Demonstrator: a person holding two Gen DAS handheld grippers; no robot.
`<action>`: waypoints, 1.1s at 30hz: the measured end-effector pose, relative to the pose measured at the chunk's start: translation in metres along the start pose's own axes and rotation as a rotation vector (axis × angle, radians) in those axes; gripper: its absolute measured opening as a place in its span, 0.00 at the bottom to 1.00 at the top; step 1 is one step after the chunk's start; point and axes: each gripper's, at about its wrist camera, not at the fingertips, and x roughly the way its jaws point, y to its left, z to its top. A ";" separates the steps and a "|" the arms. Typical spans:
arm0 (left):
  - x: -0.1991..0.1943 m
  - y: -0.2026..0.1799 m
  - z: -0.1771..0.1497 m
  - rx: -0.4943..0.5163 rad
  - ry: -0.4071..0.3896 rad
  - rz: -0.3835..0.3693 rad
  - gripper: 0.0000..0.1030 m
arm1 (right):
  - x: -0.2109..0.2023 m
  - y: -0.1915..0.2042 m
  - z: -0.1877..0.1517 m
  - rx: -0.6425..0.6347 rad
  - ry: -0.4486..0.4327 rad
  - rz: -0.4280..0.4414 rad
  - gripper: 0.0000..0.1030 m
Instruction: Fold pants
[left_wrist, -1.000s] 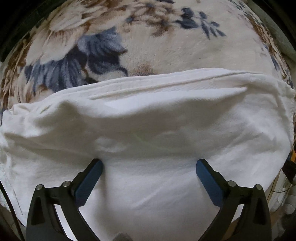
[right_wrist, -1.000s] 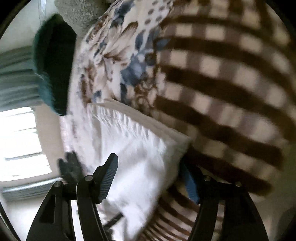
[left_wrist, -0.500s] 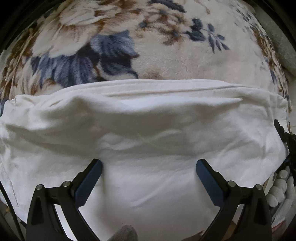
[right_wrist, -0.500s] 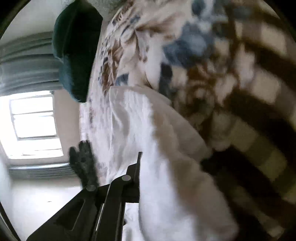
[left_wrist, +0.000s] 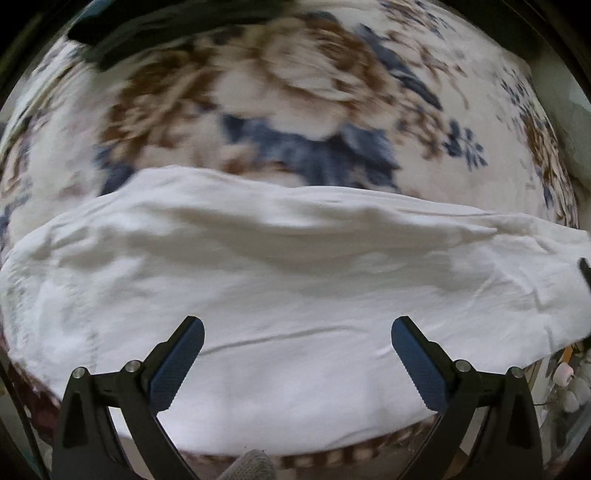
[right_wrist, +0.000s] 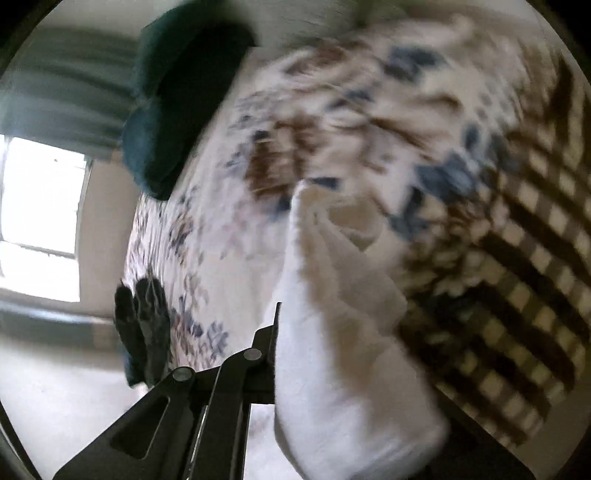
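White pants (left_wrist: 295, 266) lie spread across a floral blanket (left_wrist: 303, 92) in the left wrist view. My left gripper (left_wrist: 297, 339) hangs straight above them, open, its blue pads (left_wrist: 181, 358) wide apart and nothing pinched between them. In the right wrist view my right gripper (right_wrist: 282, 317) is shut on a bunched edge of the pants (right_wrist: 343, 325). The fabric drapes over and hides its right finger; only the dark left finger (right_wrist: 271, 347) shows. The held cloth stands raised off the blanket (right_wrist: 332, 110). The picture is blurred.
A dark green cushion (right_wrist: 177, 110) lies at the far end of the bed by a bright window (right_wrist: 37, 221). A dark glove-like thing (right_wrist: 144, 325) sits near the bed's edge. The blanket has a brown checked border (right_wrist: 524, 295). Small white items (left_wrist: 569, 384) lie off the bed's side.
The right gripper shut on the pants' edge and lifted it, rolling as it went. The left gripper stayed open and rose, so more of the blanket shows.
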 end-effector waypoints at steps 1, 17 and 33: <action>-0.005 0.010 -0.002 -0.015 -0.002 -0.005 1.00 | -0.009 0.014 -0.008 -0.039 -0.011 -0.021 0.07; -0.053 0.223 -0.081 -0.210 -0.028 0.061 1.00 | 0.079 0.276 -0.313 -0.772 0.055 -0.228 0.07; -0.079 0.265 -0.075 -0.315 -0.112 -0.038 1.00 | 0.101 0.246 -0.383 -0.690 0.609 -0.068 0.77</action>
